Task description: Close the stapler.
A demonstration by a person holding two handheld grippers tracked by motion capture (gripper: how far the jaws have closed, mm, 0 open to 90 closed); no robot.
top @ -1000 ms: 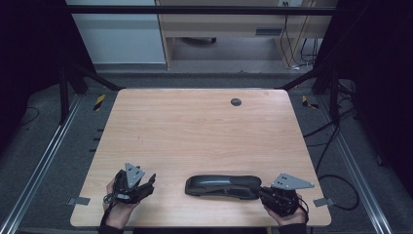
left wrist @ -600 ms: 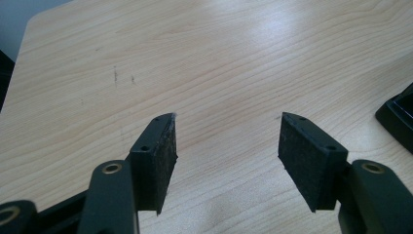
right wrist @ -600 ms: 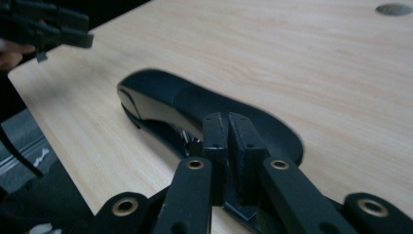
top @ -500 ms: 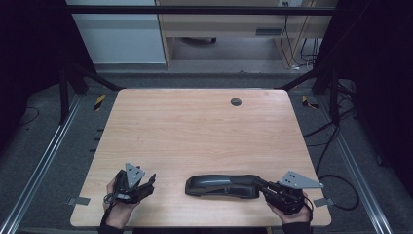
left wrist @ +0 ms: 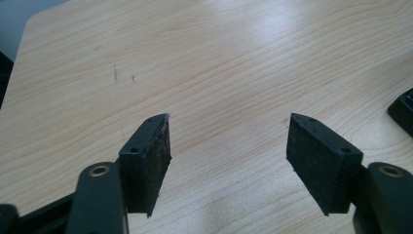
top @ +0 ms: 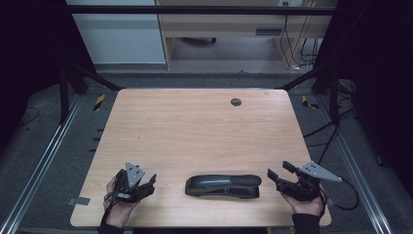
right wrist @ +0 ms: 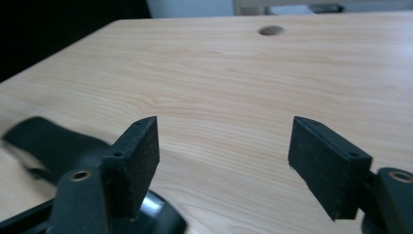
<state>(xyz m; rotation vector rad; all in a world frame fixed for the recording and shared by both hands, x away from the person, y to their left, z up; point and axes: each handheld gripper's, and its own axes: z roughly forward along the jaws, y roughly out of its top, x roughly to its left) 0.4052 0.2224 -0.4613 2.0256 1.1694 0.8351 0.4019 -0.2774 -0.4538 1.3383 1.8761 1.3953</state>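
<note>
A long black stapler-like object [top: 221,185] lies flat near the front edge of the wooden table [top: 195,126], between my two grippers. My left gripper [top: 151,184] rests to its left, a short gap away. Its jaws have just been opening and stand open over bare wood [left wrist: 229,141], with a corner of the black object [left wrist: 402,110] at the right edge. My right gripper [top: 277,169] sits just off the object's right end. Its jaws have just been opening and stand open with nothing between them [right wrist: 226,141]; the black object [right wrist: 48,141] lies blurred at lower left.
A small round dark hole [top: 236,102] sits near the table's far edge, also visible as the hole [right wrist: 271,30]. Cables [top: 336,131] trail on the floor at the right. Metal rails [top: 44,161] run along both sides, and cabinets [top: 219,24] stand behind.
My right gripper has let go of the black object's right end, opened, and drawn back to the right. The object stays on the table. My left gripper has kept its place.
</note>
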